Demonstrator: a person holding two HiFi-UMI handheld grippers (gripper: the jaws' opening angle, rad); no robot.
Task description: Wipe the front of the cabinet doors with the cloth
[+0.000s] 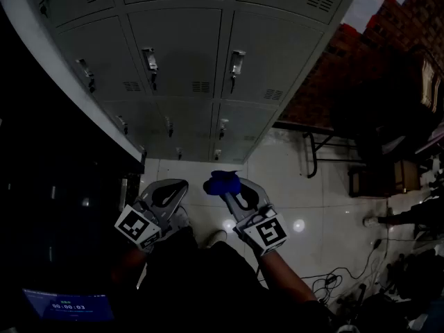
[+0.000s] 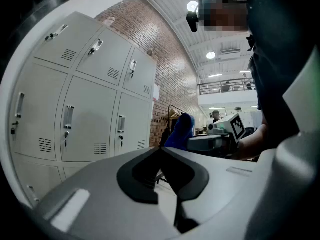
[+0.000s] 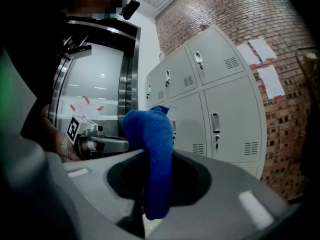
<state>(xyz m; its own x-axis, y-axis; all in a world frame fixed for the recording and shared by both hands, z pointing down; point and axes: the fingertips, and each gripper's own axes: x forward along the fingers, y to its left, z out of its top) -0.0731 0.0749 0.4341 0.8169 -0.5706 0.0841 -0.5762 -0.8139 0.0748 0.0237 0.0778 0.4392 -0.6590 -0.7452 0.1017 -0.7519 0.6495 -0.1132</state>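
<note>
A grey bank of locker-style cabinet doors [image 1: 201, 68] stands ahead of me, with handles and vent slots. It also fills the left of the left gripper view [image 2: 85, 109] and the right of the right gripper view [image 3: 220, 114]. My right gripper [image 1: 229, 188] is shut on a blue cloth [image 1: 222, 182] that stands up from its jaws [image 3: 152, 159]. It hangs low, short of the doors. My left gripper [image 1: 166, 194] is beside it, jaws closed on nothing [image 2: 165, 176]. The blue cloth [image 2: 181, 131] shows from the left gripper view too.
A dark metal-framed door or wall [image 1: 41, 151] runs along the left. A brick wall [image 1: 347, 61] with white papers lies right. A metal frame stand [image 1: 316, 151], cables [image 1: 333, 283] and clutter sit on the pale tiled floor [image 1: 319, 214] to the right.
</note>
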